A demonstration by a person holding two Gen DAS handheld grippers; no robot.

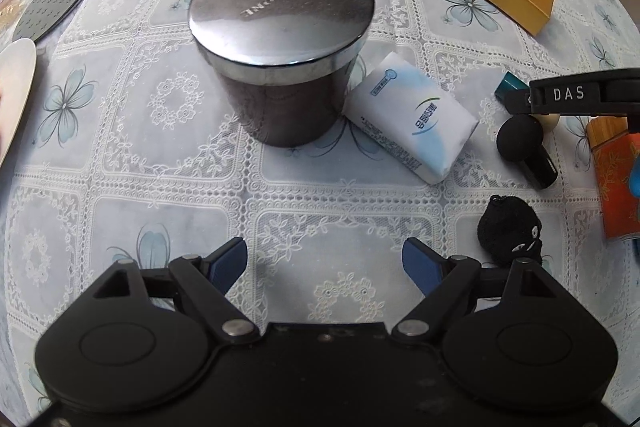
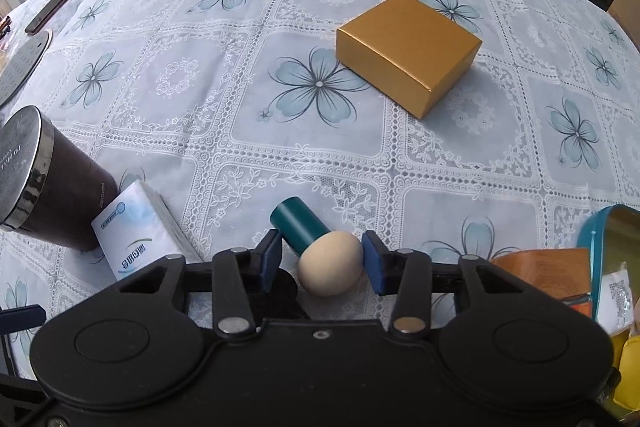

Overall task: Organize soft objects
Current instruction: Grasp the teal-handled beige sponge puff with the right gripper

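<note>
- Lace-patterned vinyl tablecloth (image 2: pixel 248 163) with blue flowers covers the whole table and carries everything else.
- Dark cylindrical tin (image 1: pixel 280 39) with a silvery lid stands at twelve o'clock in the left wrist view; closed, rigid, likely the heaviest thing here.
- Gold cardboard box (image 2: pixel 408 51) sits at about one o'clock in the right wrist view, well apart from the rest.
- White tissue pack (image 1: pixel 412 123) lies just beside the tin, at two o'clock of the left view; soft, light, and best squeezed across its short width.
- Left gripper (image 1: pixel 324 263) hovers over bare cloth, jaws standing wide with nothing between them.
- Right gripper (image 2: pixel 322 261) straddles the beige sponge applicator (image 2: pixel 330 263), which lies at six o'clock in its own view. The right pad appears to touch the sponge head; the left pad stands off with a visible gap, so no grip is made yet.
- Applicator judgement: the beige head looks soft, light and springy and should give under the pads; the teal handle (image 2: pixel 298 225) looks stiff and smooth, perhaps slippery. Closing on the bulb's widest part seems safest.
- Black-headed applicator (image 1: pixel 524 143) and a black knitted ball (image 1: pixel 508 231) wait at three to four o'clock of the left view.
</note>
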